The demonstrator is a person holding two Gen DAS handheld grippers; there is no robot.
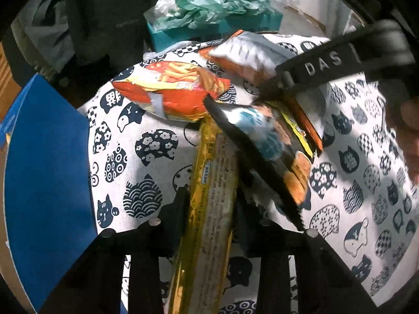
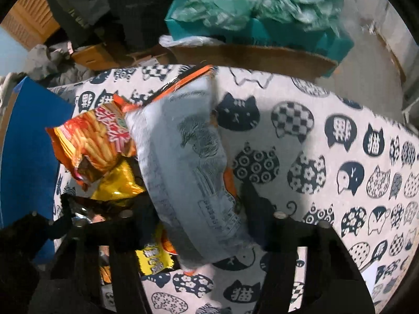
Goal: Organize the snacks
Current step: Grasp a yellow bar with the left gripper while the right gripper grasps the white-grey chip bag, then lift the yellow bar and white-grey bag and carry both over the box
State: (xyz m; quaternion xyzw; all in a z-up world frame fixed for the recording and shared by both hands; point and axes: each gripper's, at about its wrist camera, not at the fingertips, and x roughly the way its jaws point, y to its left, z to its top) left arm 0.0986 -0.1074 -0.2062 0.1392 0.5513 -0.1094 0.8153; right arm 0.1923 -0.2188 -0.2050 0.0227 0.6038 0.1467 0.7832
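Your left claw [image 1: 209, 209] is clenched on the long yellow snack pack [image 1: 209, 188], which runs lengthwise between its fingers and lies on the cat-print cloth [image 1: 146, 178] covering the counter. Your right claw [image 2: 199, 209] has its fingers either side of the grey-white bag [image 2: 183, 162]; looks like a grip, pads against the bag's sides, bag tilted with its orange-edged top end away from you. In the left view the right claw sits over the black snack bag [image 1: 264, 141], which overlaps the yellow pack's far end. Red fries bag [image 1: 178, 91] lies just beside both, touching the yellow pack's tip. Blue board [image 1: 47, 162] at the cloth's left edge. Teal box [image 2: 262, 31] with crumpled green plastic [image 2: 248, 2] sits past the counter's far edge.
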